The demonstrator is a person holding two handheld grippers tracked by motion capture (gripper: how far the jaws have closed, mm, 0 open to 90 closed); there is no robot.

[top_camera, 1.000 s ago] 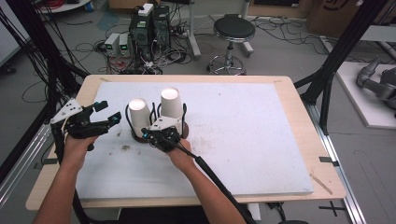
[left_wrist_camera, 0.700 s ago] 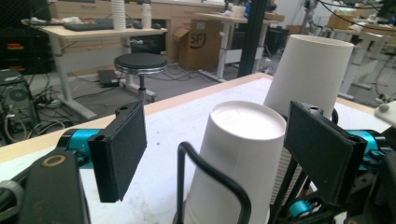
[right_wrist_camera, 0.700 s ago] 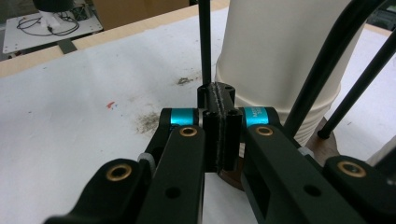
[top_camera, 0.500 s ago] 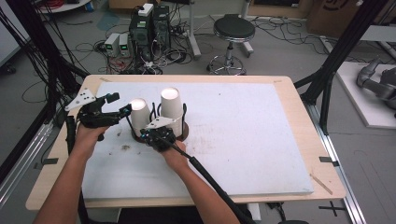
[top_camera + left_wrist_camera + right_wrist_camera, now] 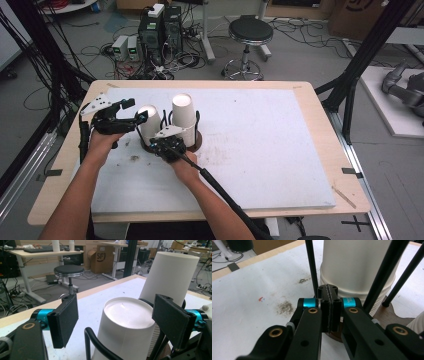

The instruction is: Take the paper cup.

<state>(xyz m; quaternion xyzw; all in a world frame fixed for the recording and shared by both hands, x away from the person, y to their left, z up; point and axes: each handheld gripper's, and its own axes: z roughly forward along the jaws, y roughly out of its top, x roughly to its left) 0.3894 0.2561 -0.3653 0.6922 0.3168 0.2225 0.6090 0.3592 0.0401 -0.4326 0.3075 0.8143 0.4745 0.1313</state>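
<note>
Two white paper cups stand upside down on a black wire rack with a round brown base. My left gripper is open beside the shorter left cup. In the left gripper view the cup sits between the open gripper's two pads with a gap on each side. The taller right cup stands behind it. My right gripper is shut, low at the rack's front. Its closed tips meet at the brown base, just before a wire upright and a cup.
The rack stands on a white mat covering a wooden table. Dirt smudges mark the mat by the rack. The right gripper's cable trails along the forearm. A stool and computers stand on the floor beyond.
My left gripper has moved right and away from the table's left edge, up to the left cup, so its jaws now flank the cup's top. The right gripper has stayed put.
</note>
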